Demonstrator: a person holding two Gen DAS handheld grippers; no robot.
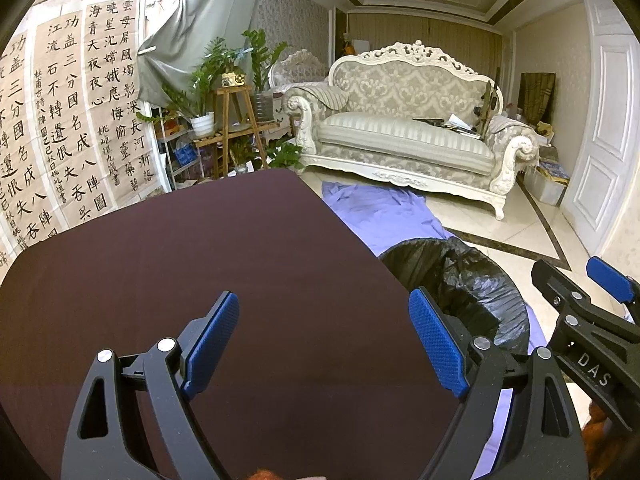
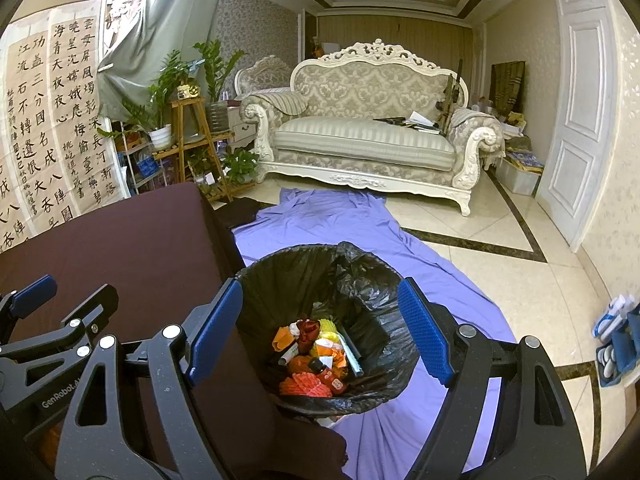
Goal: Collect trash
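Observation:
A bin lined with a black bag stands on a purple sheet beside a dark brown table. Several pieces of trash, orange, red, yellow and a grey tube, lie in its bottom. My right gripper is open and empty, above the bin's mouth. My left gripper is open and empty over the bare table top. The bin's rim shows to its right, and the right gripper shows at the far right. The left gripper shows at the left of the right wrist view.
A white carved sofa stands at the back, with papers on its seat. A wooden plant stand with potted plants is at the back left. Calligraphy sheets hang on the left wall. A white door is on the right. Slippers lie on the tile floor.

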